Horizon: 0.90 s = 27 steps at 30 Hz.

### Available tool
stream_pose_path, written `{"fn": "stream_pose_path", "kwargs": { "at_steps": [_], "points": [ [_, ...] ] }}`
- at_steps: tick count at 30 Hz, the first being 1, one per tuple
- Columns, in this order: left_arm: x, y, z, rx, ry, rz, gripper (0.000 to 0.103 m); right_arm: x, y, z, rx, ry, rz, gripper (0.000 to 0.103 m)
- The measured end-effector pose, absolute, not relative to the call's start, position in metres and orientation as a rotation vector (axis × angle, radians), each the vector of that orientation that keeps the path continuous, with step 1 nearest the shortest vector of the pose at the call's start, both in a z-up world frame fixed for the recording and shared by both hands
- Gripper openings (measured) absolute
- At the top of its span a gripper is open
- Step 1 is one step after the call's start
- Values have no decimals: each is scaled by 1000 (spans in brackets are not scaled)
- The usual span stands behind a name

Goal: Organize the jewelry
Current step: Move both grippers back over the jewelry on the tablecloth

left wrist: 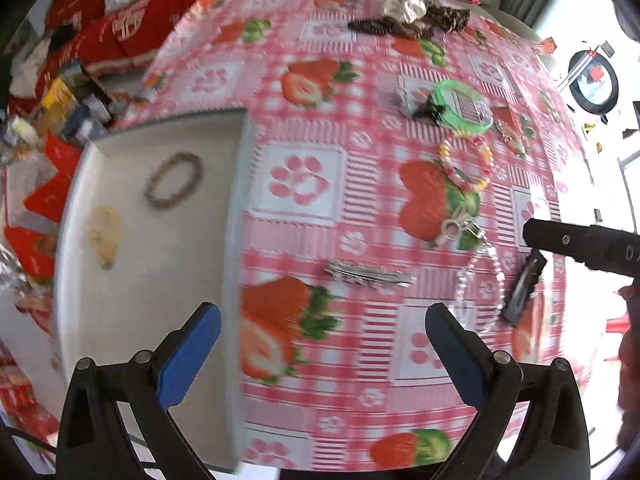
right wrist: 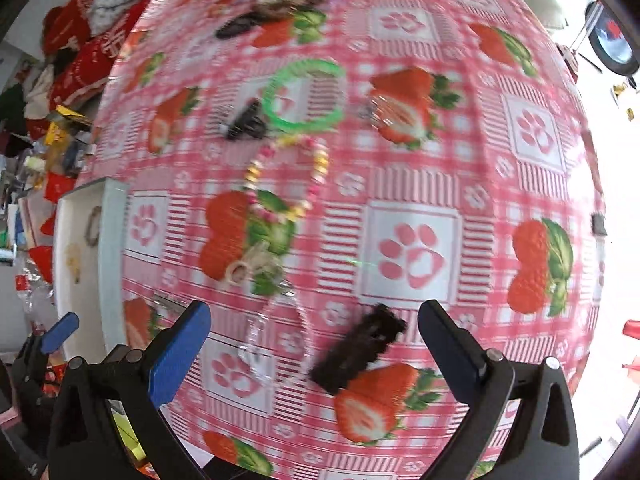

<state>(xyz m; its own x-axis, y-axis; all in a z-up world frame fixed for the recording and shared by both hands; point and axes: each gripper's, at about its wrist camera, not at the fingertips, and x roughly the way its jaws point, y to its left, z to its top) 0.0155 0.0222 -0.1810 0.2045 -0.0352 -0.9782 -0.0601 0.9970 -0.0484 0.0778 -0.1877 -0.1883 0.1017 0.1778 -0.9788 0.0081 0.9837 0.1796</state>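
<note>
A white tray at the table's left holds a brown bead bracelet and a small yellow piece. My left gripper stands open above the tray's right wall, nothing between its fingers. On the strawberry cloth lie a silver hair clip, a clear bead bracelet, a colourful bead bracelet, a green bangle and a black fuzzy hair clip. My right gripper hangs open over the black clip and the clear bracelet, its pads well apart from both.
A ring-shaped charm and a small black clip lie near the bracelets. Scrunchies sit at the table's far edge. Red packets and clutter crowd the left side beyond the tray. The table ends at the right.
</note>
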Motion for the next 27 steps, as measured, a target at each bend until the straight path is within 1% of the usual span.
{"fn": "stream_pose_path", "kwargs": {
  "at_steps": [8, 18, 19, 20, 21, 27],
  "points": [
    [26, 0, -196, -188, 1399, 90, 103, 85, -207, -195, 163, 1466, 106, 103],
    [43, 11, -225, -385, 1447, 273, 103, 110, -204, -202, 153, 1447, 135, 103],
    [44, 12, -228, -397, 1453, 287, 103, 112, -203, -204, 150, 1448, 135, 103],
    [46, 12, -232, -405, 1464, 309, 93, 114, -202, -206, 149, 1449, 133, 103],
    [46, 13, -234, -407, 1475, 319, 92, 116, -201, -207, 151, 1449, 131, 102],
    [46, 20, -249, -438, 1496, 396, 91, 129, -196, -216, 150, 1448, 116, 98]
  ]
}}
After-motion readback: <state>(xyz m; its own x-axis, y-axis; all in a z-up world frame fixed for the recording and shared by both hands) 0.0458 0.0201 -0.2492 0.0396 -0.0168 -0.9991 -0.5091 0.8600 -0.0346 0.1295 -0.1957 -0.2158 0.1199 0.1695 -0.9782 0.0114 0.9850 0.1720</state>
